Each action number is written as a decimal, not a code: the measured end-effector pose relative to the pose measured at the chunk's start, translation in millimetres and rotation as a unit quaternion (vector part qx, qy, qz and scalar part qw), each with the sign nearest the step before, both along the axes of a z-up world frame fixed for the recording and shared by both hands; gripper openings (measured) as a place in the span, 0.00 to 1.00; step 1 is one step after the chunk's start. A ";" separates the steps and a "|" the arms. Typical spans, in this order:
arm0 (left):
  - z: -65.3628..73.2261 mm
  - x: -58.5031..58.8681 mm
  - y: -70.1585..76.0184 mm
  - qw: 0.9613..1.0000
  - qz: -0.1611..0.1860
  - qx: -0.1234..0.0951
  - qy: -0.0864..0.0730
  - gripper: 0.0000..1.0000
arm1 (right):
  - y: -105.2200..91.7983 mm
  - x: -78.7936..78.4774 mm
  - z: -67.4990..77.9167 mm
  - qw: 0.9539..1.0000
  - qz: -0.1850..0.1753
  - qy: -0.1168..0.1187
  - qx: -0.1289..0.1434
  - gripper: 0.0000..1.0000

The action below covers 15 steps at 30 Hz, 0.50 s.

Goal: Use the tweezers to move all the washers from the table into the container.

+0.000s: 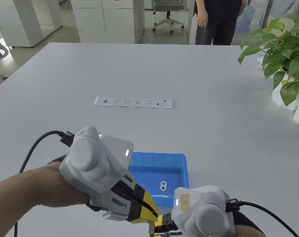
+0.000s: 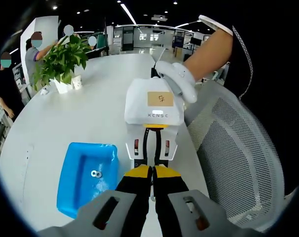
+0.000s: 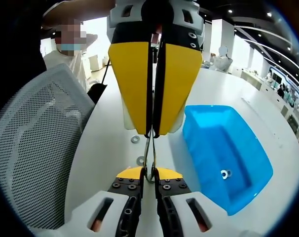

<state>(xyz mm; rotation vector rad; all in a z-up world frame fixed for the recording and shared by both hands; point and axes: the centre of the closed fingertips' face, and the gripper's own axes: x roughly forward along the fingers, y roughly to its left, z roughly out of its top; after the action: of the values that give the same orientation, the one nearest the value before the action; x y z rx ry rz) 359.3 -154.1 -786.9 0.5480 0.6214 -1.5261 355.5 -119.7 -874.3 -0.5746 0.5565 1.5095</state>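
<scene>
We are pinching the tweezers [image 3: 148, 152] in both the left hand-held gripper [image 2: 150, 170] and the right hand-held gripper [image 3: 148, 174], tip to tip. Two washers [image 3: 225, 173] are lying in the blue container [image 3: 213, 140] beside them. Two loose washers [image 3: 135, 139] are waiting on the desk [image 3: 107, 148] below the tips, so we are likely partway through.

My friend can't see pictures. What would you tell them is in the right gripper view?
Two yellow-tipped grippers meet tip to tip, the right gripper from below, the left gripper from above, both shut on thin metal tweezers. Two loose washers lie on the white table beside them; the blue container on the right holds collected washers.
</scene>
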 end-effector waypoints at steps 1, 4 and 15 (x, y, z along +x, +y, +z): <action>0.0 0.1 0.0 1.000 0.000 0.000 0.000 0.04 | -0.1 0.0 -0.1 1.000 -0.002 0.002 0.001 0.10; 0.1 0.2 0.0 1.000 0.000 0.000 0.000 0.04 | -0.1 0.0 0.2 1.000 -0.008 0.005 0.003 0.10; 0.0 0.4 0.5 1.000 0.000 0.002 -0.001 0.04 | -0.5 0.4 -0.3 1.000 -0.017 0.009 0.000 0.09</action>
<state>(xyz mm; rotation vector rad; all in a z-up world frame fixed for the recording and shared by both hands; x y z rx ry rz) 359.7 -153.6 -786.9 0.5534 0.6230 -1.5241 355.9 -120.2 -874.6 -0.5485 0.5783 1.4835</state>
